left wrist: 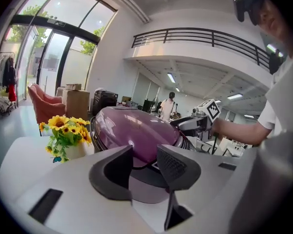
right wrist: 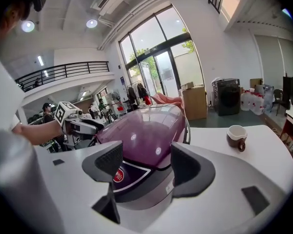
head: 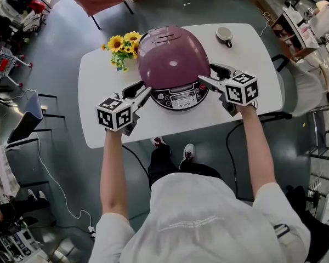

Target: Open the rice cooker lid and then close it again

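A: Rice cooker (head: 174,70)?
B: Mid-desk (head: 98,86), on a white top with rounded corners. Lid (head: 167,53) down — a glossy plum dome over a dark base.
A: Tongs?
B: Left tongs (head: 144,93) released, narrow gap, at the cooker's left flank. Right tongs (head: 208,74) released, wide, at its right flank. Textured black pads (left wrist: 173,165).
A: Room?
B: Grey floor (head: 66,43), glass wall, railed mezzanine — sunflowers (head: 123,44) and a cup (head: 225,35) on the desk.

Both arms reach forward, left gripper (head: 144,90) and right gripper (head: 205,72) angled inward, fingers (right wrist: 190,169) apart, the left pair narrower.
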A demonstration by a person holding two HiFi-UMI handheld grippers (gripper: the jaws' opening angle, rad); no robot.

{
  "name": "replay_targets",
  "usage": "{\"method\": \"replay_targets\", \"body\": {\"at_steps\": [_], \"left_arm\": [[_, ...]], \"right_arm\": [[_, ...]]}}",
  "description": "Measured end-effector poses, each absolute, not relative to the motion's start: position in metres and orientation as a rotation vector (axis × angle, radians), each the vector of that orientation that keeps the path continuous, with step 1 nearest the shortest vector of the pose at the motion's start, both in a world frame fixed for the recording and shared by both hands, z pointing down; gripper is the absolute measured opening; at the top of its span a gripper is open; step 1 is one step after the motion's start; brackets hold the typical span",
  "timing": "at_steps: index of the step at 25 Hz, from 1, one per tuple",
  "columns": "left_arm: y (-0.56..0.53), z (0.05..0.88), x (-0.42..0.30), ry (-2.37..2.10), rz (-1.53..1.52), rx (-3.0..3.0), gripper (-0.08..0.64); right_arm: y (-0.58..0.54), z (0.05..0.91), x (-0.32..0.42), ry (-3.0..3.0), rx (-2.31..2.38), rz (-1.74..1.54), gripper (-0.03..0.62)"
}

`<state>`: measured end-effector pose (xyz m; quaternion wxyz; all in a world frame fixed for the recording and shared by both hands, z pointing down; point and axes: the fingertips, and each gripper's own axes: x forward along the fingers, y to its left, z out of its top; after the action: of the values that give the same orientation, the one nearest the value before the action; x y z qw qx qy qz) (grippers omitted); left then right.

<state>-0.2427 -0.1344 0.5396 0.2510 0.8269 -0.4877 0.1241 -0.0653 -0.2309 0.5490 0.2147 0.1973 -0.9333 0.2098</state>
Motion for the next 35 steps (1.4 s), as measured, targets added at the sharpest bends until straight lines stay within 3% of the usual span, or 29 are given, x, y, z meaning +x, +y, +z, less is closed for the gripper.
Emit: {"method": "replay_targets", "body": {"at_steps": [21,35], "left_arm": [[-0.1341,0.5476,-0.2439,-1.361,0.477,2.182,0.161],[-0.1363,0.5459,-0.2456,-1.372,0.347,2.130,0.161]], "right_arm": [[-0.2296,0.5564,-0.0679,-2.600,0.537,0.587,0.334],[-0.2323,0.5563,-0.0658,-2.610,0.545,0.685,0.333]]}}
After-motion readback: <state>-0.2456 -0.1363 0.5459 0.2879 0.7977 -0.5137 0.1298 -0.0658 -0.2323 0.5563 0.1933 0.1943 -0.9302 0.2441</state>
